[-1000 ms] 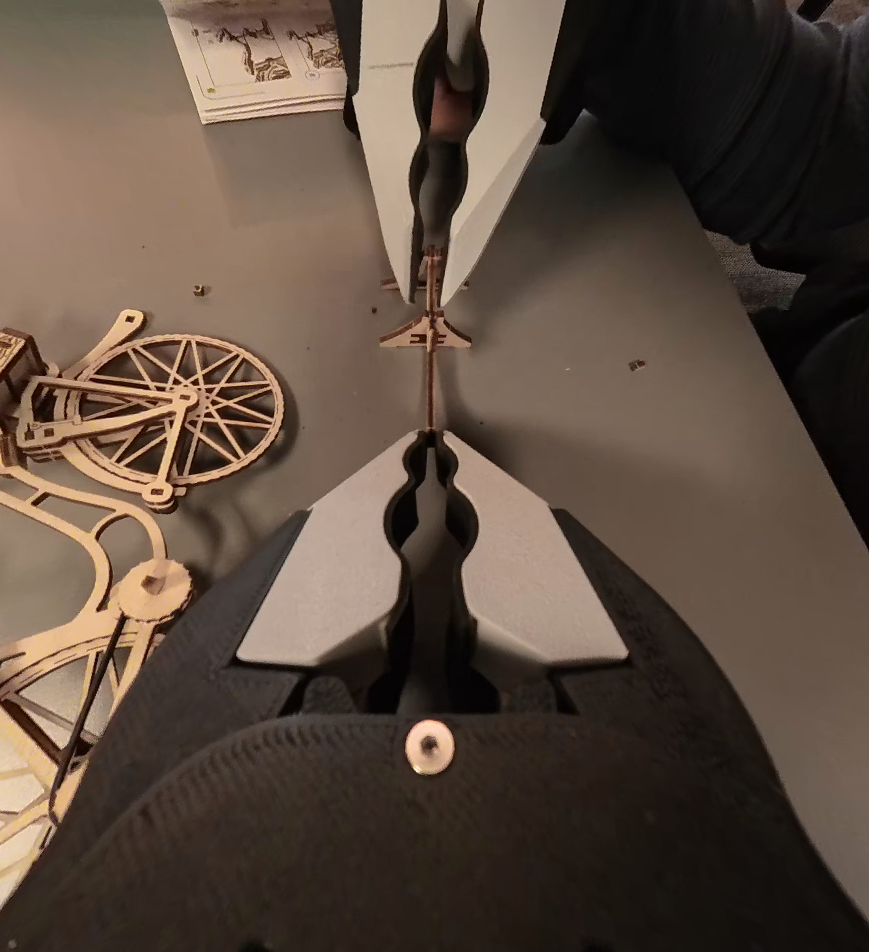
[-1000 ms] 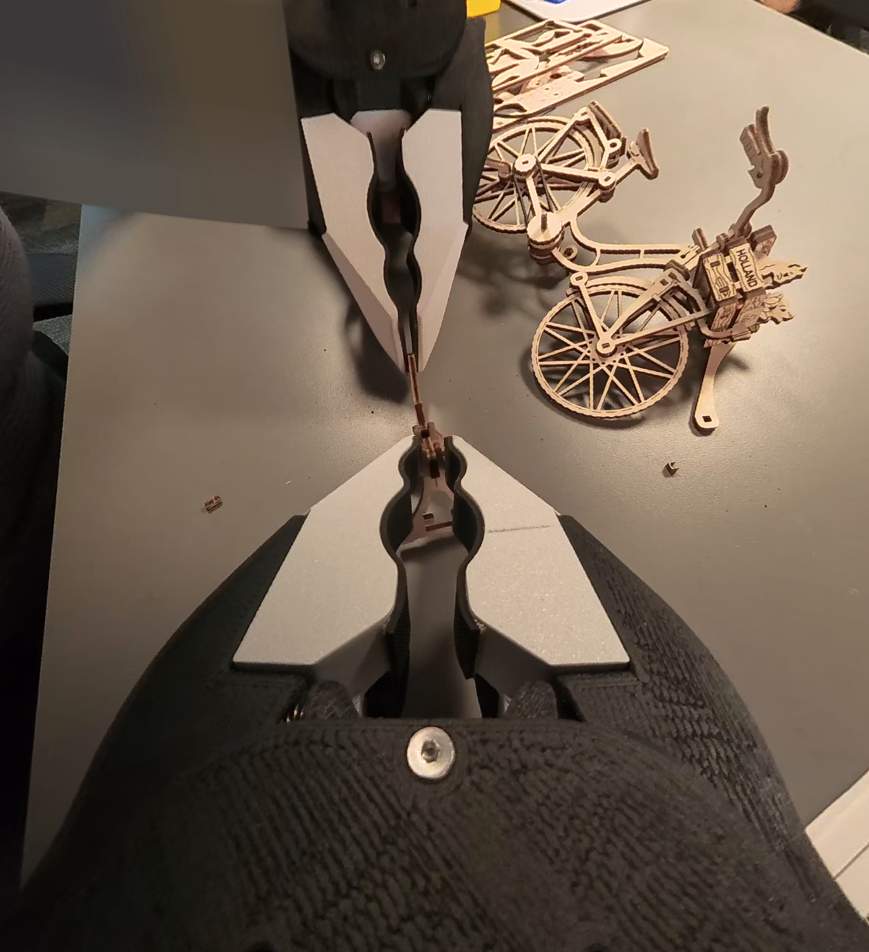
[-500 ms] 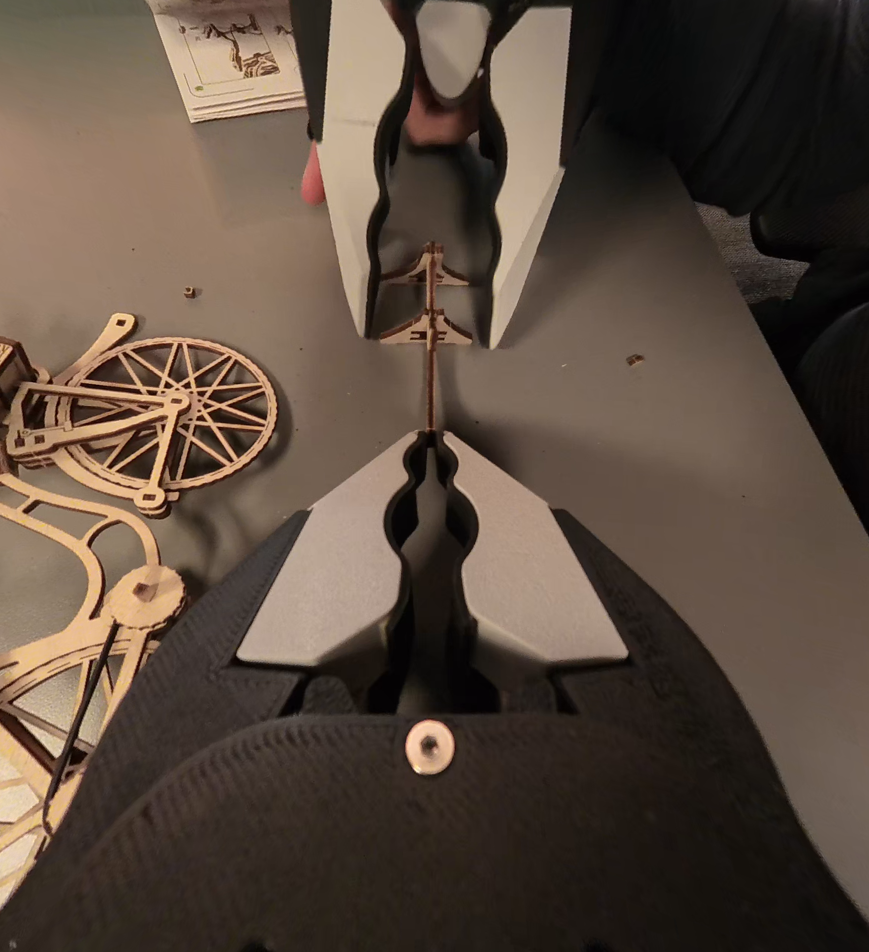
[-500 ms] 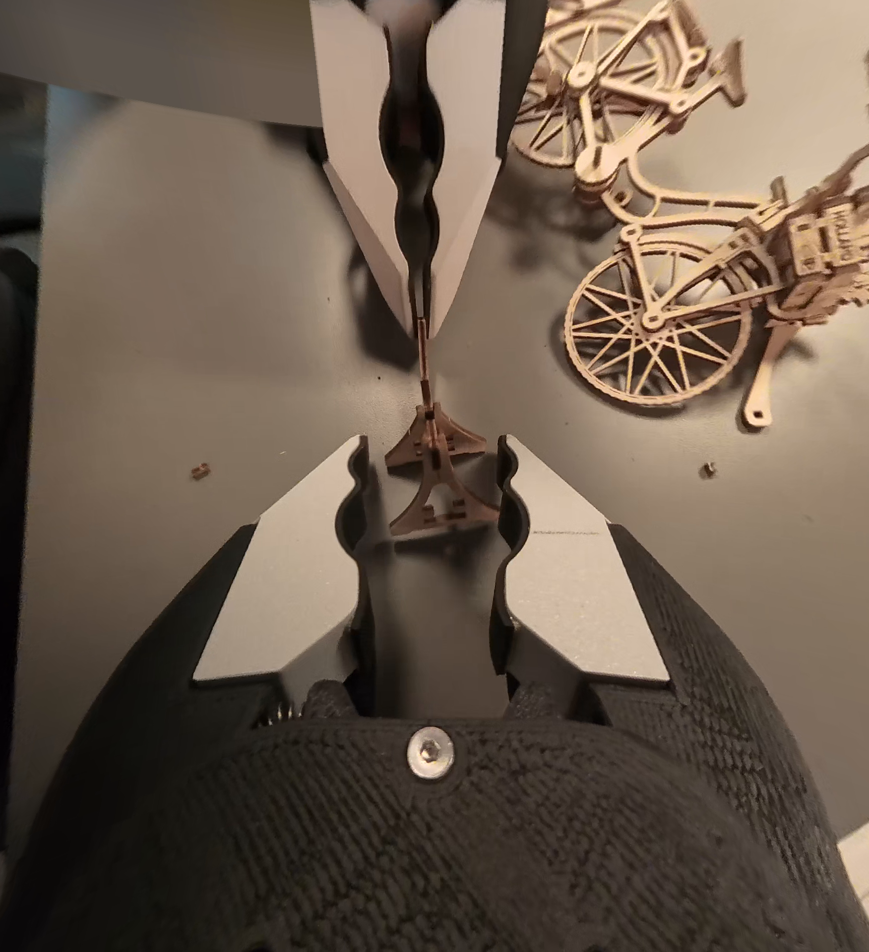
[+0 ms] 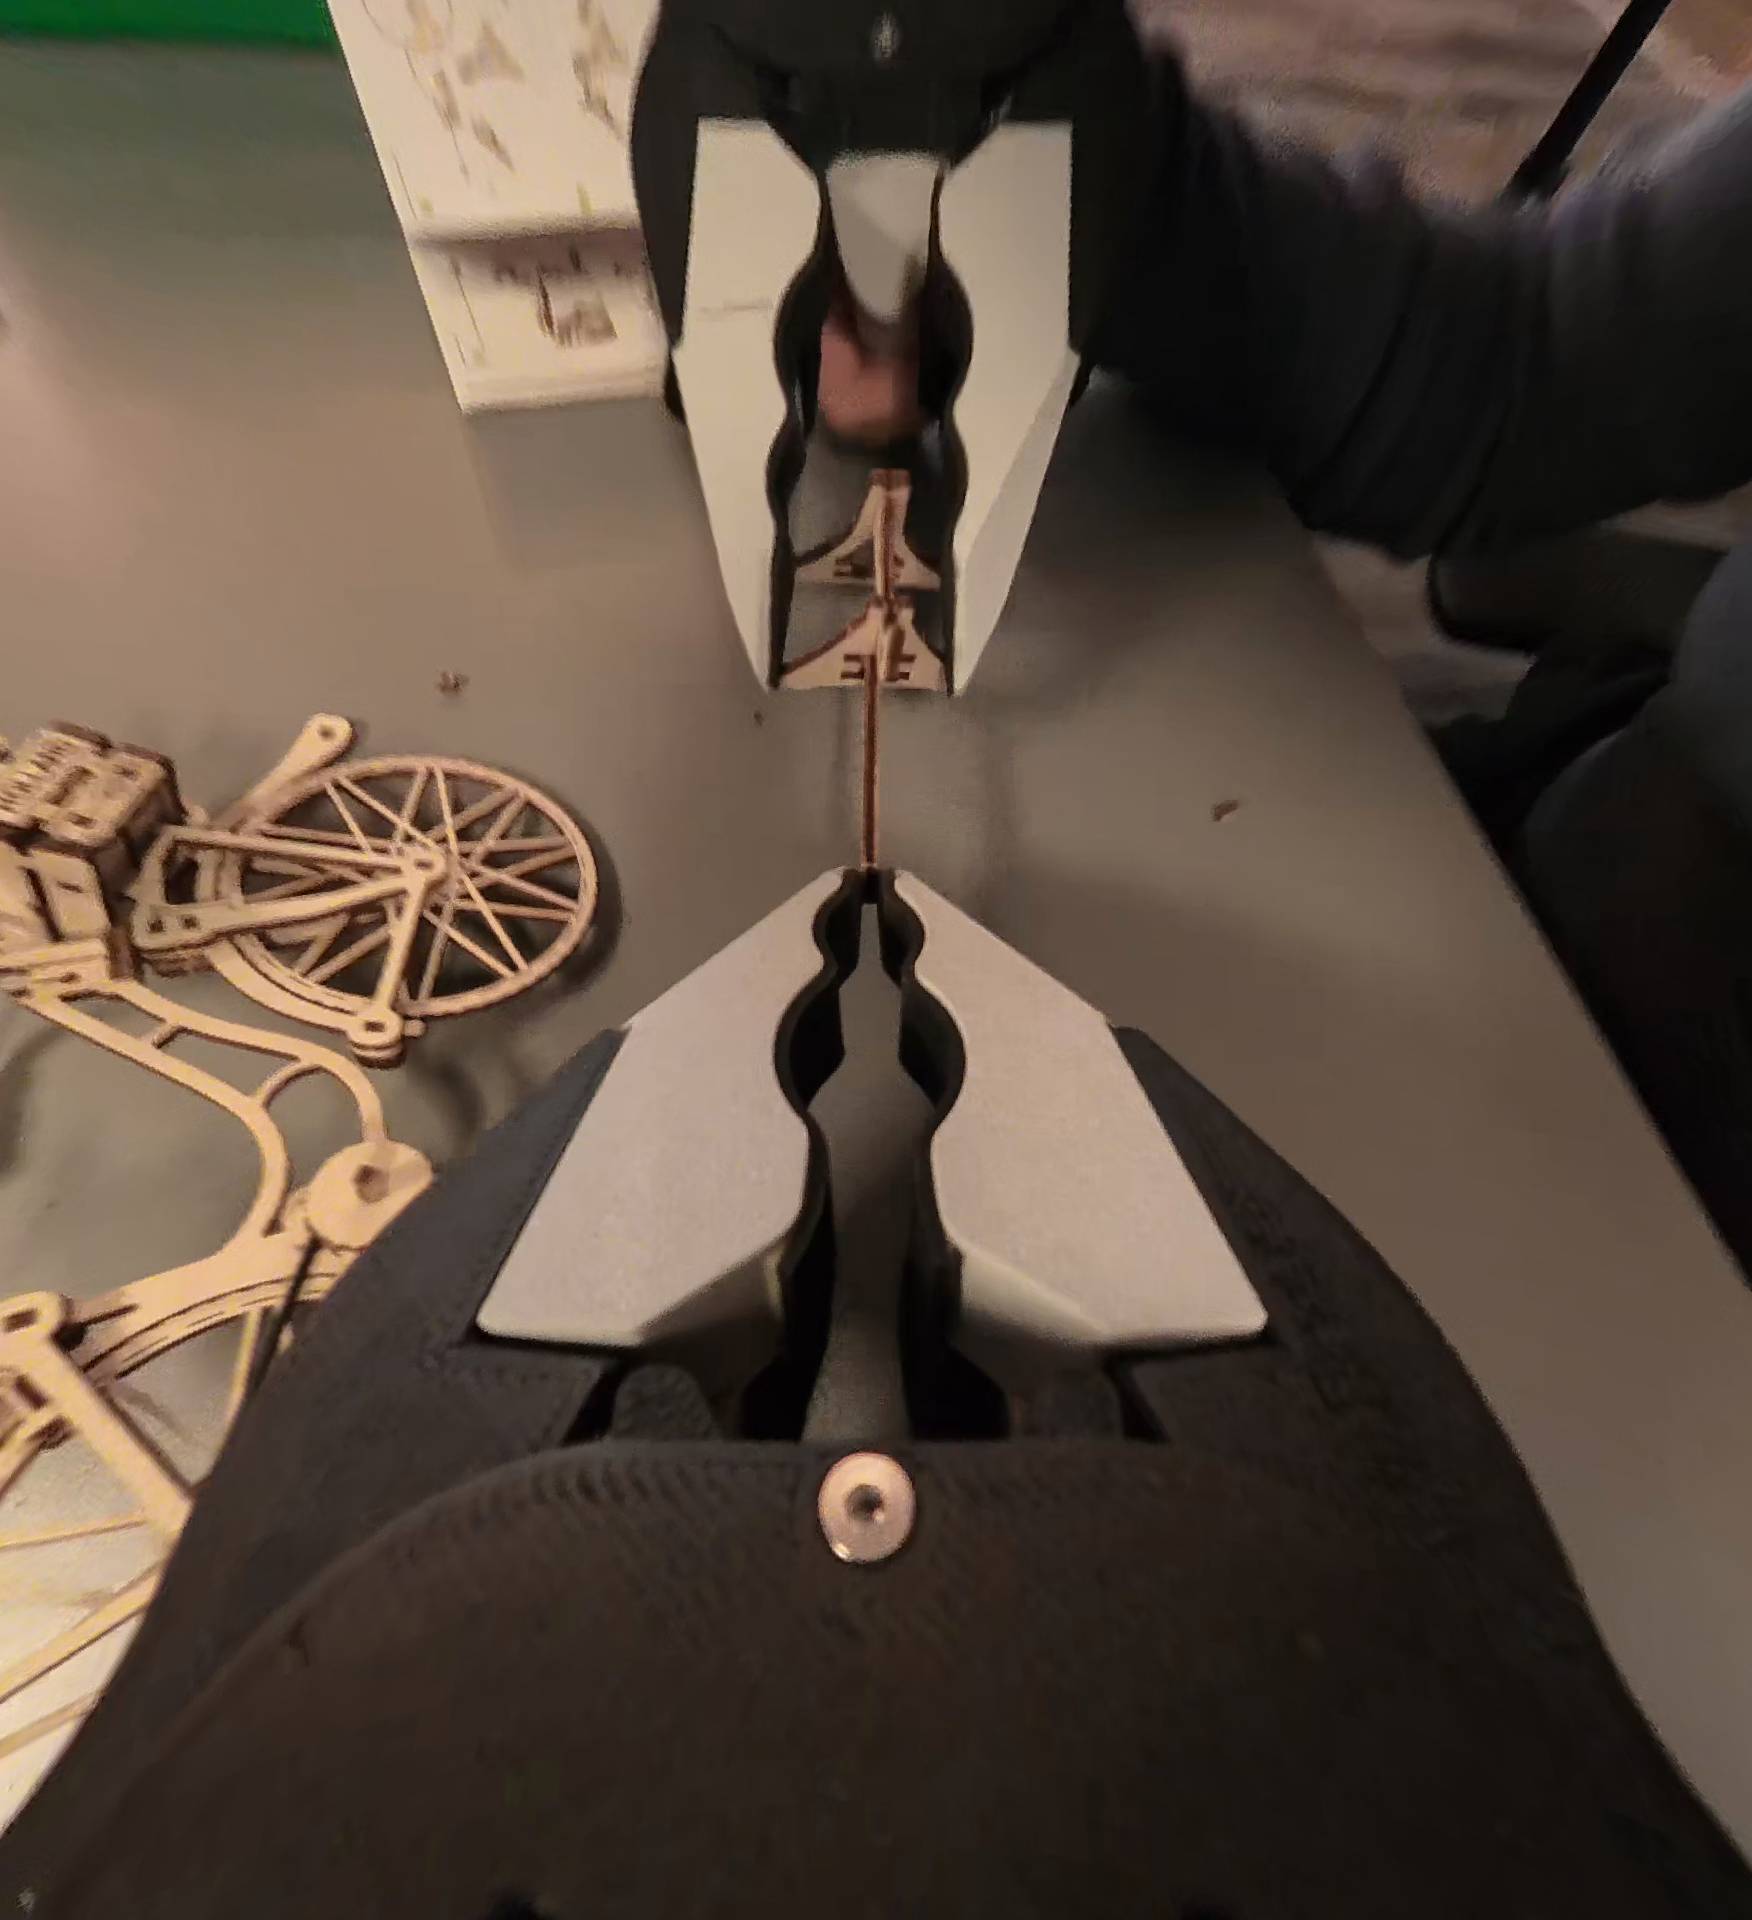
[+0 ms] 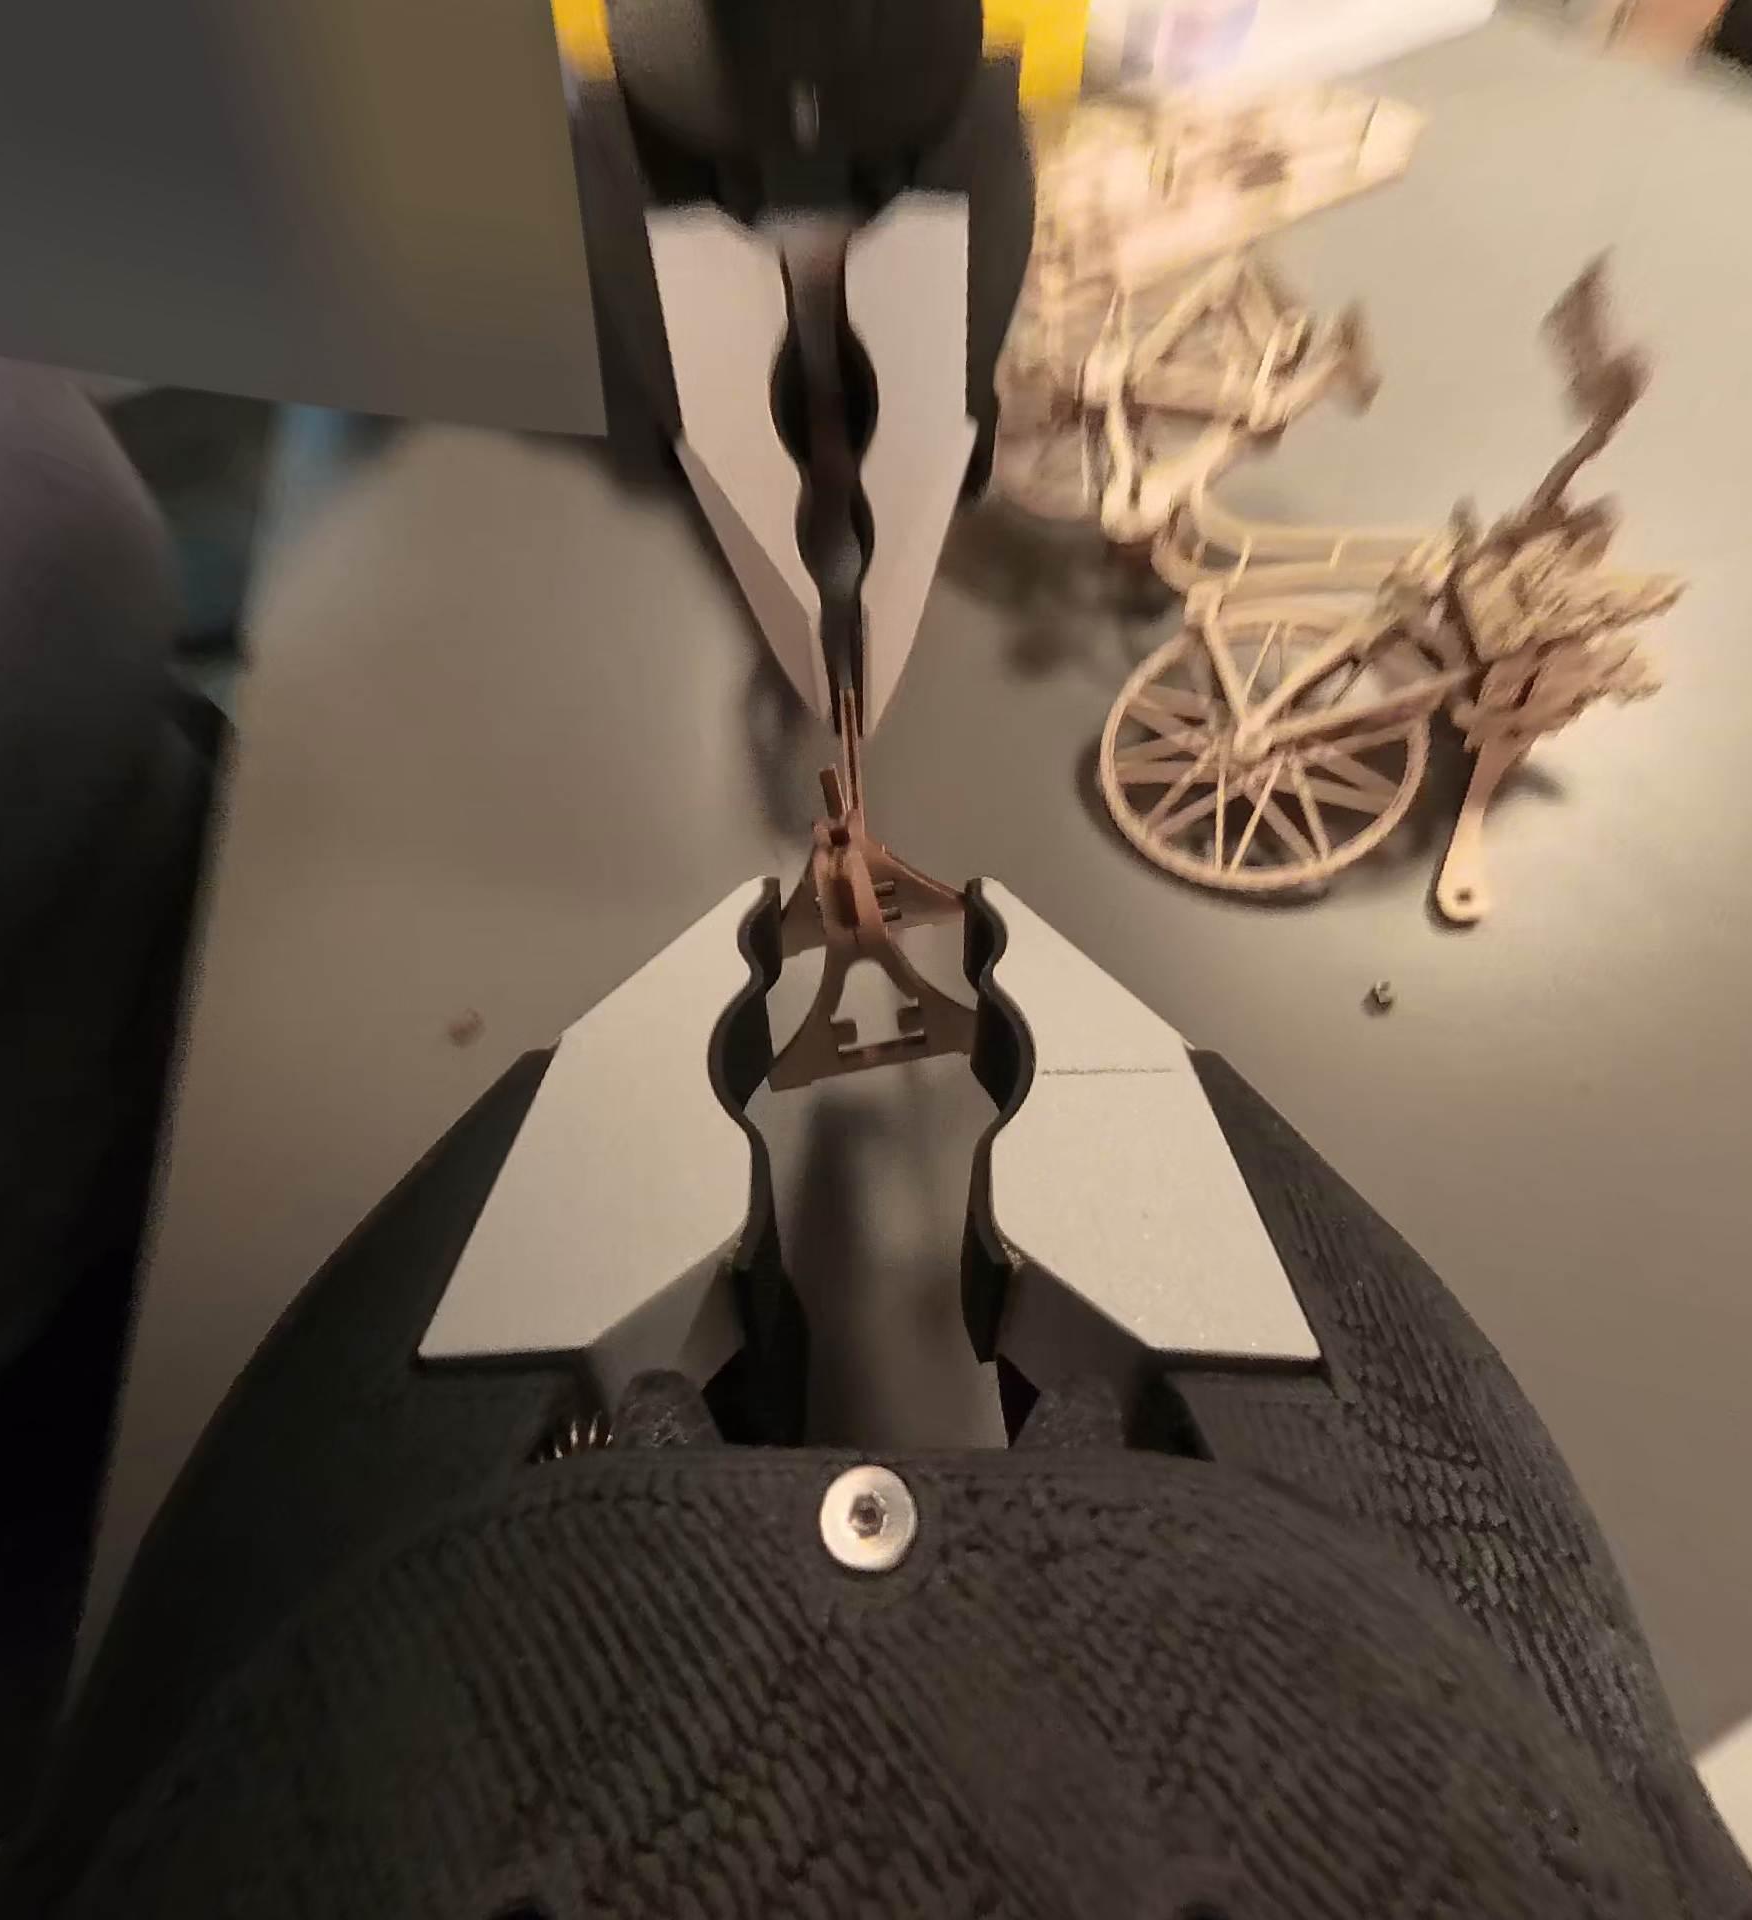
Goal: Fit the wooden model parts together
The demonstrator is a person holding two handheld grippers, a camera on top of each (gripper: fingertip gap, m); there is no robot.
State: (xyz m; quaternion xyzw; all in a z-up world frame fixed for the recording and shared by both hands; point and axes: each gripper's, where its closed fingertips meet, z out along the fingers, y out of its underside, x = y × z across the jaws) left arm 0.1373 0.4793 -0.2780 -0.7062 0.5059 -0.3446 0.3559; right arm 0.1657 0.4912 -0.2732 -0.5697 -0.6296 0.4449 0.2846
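A small wooden model part point(image 5: 868, 623) is a thin strip with two triangular cross pieces. It hangs between my two grippers above the grey table point(image 5: 1215, 1039). My left gripper point(image 5: 867, 878) is shut on the near end of the strip, which I see edge-on. My right gripper point(image 5: 864, 681) faces it, and its fingers press on the outer tips of both cross pieces. In the right wrist view the part point(image 6: 856, 1023) spans the gap of my right gripper point(image 6: 869, 894) and touches both pads. My left gripper point(image 6: 851, 707) pinches the far end.
A wooden bicycle model point(image 5: 363, 894) lies on the table to the left; it also shows, blurred, in the right wrist view point(image 6: 1267, 769). An instruction booklet point(image 5: 529, 208) lies at the back. A dark sleeve point(image 5: 1474, 312) reaches in. Wood scraps point(image 5: 1223, 808) lie near the table's right edge. The tips of one gripper are about 4 cm away from the tips of the other.
One second ago my right gripper was shut edgewise on the part. It then opened wide, and has now narrowed onto the tips of the cross pieces. My left gripper kept its hold.
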